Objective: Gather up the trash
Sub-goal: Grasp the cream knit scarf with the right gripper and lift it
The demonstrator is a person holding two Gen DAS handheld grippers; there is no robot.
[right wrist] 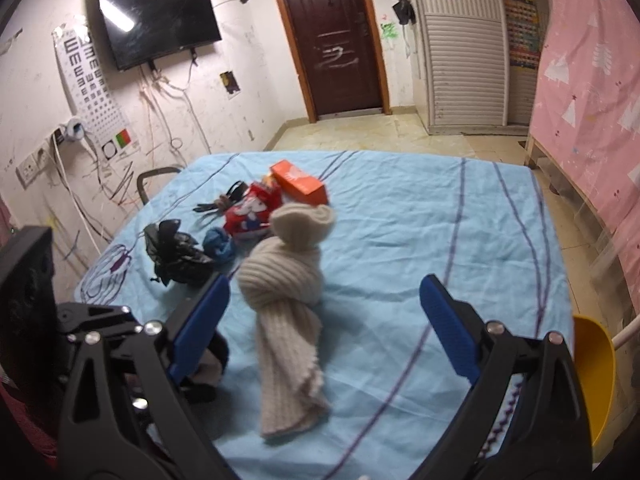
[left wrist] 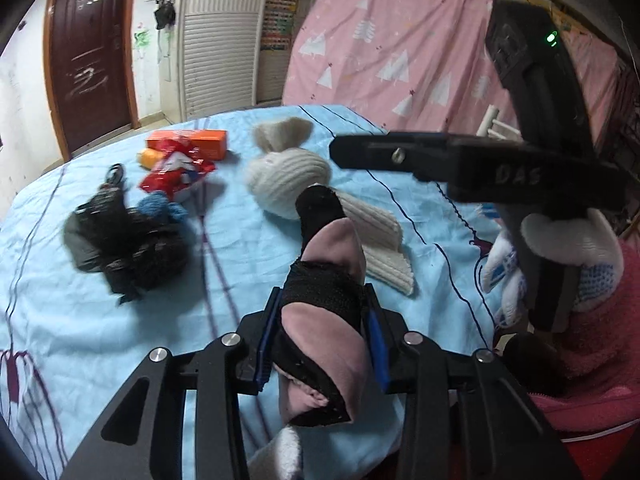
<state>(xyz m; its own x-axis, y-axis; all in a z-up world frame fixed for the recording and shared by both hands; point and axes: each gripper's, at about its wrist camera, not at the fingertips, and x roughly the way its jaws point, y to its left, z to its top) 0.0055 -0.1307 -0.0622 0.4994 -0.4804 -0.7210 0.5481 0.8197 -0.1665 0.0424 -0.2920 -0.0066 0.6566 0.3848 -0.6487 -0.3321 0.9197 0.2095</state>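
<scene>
On the blue sheet [left wrist: 100, 332] nearest us, a pink-and-black sock [left wrist: 328, 320] sits clamped between the blue pads of our left gripper [left wrist: 322, 350], jaws pinched in on it. Beyond it lies a knotted cream scarf [right wrist: 286, 284]. Our right gripper [right wrist: 320, 328] hangs spread wide over that scarf, gripping nothing. Farther back we see a black bundle [right wrist: 176, 254], a blue ball of fabric [right wrist: 219, 248], a red snack packet [right wrist: 252, 212] and an orange box [right wrist: 298, 182], close together.
</scene>
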